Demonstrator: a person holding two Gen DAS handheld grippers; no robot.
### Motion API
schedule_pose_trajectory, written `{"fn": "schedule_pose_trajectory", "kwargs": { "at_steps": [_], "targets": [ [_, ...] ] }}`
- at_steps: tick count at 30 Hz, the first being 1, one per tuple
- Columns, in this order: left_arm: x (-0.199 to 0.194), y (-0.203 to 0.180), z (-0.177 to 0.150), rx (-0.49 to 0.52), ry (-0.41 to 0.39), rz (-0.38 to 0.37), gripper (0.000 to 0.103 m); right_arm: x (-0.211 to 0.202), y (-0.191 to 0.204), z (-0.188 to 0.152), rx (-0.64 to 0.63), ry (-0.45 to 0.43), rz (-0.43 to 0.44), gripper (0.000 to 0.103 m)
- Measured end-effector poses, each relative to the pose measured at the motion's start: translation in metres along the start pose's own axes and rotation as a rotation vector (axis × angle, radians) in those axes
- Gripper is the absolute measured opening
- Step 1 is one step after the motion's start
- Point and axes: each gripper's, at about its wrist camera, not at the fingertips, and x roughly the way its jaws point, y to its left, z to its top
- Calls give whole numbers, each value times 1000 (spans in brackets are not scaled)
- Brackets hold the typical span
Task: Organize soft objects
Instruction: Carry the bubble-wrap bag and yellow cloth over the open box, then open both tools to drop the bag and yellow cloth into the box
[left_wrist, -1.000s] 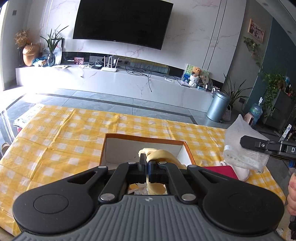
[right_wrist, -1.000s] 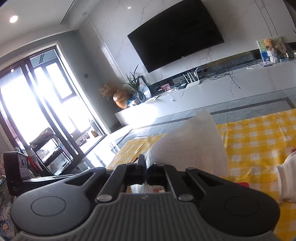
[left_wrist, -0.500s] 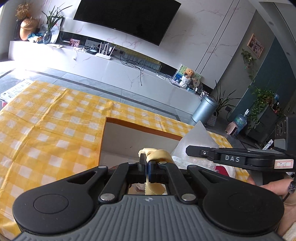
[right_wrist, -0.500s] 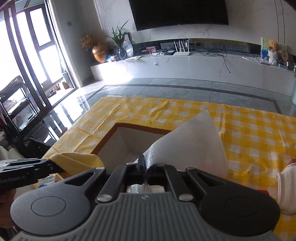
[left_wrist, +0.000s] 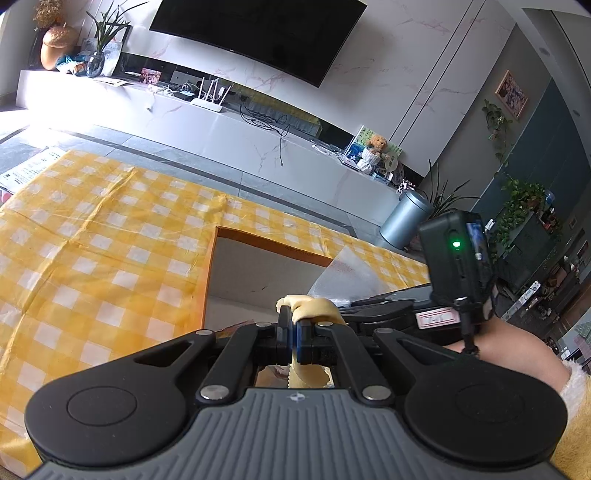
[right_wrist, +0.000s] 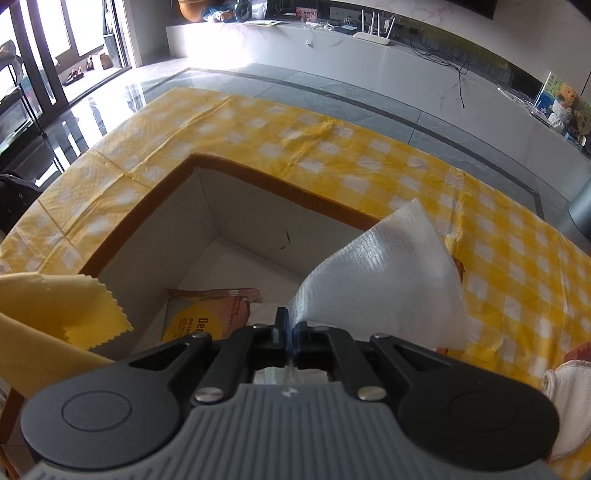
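Note:
My left gripper (left_wrist: 294, 325) is shut on a yellow cloth (left_wrist: 314, 308), held over the near edge of an open orange-rimmed cardboard box (left_wrist: 258, 240). The cloth also shows at the left of the right wrist view (right_wrist: 55, 314). My right gripper (right_wrist: 291, 328) is shut on a white foam sheet (right_wrist: 380, 280) and holds it above the box (right_wrist: 147, 206). The foam sheet shows in the left wrist view (left_wrist: 347, 275), beside the right gripper's body (left_wrist: 454, 258). A brown and yellow packet (right_wrist: 210, 314) lies on the box floor.
The box sits on a table with a yellow checked cloth (left_wrist: 92, 240). A white folded cloth (right_wrist: 569, 398) lies on the table at the right. Beyond the table are a white TV bench (left_wrist: 221, 122) and a metal bin (left_wrist: 406, 221).
My right gripper has swung left and tilted down over the box with the foam sheet. My left gripper, still holding the yellow cloth, has turned slightly; the right gripper is now close beside it.

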Motion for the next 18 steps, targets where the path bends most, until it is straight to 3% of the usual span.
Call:
{"fn": "schedule_pose_trajectory", "kwargs": {
  "at_steps": [6,11,15,18],
  "targets": [
    [2,0,-1,0,12,-13,2,34,-3,2,-18,87,-49,0],
    [6,0,-2,-2,31,-17,2,42,-12,-1,12,90,-53,1],
    [8,0,-3,-3,38,-12,2,32,-14,-4,26,51,-53,10],
    [10,-2,-4,-1,41,-3,2,16,-12,-5,3,10,-54,24]
  ]
}}
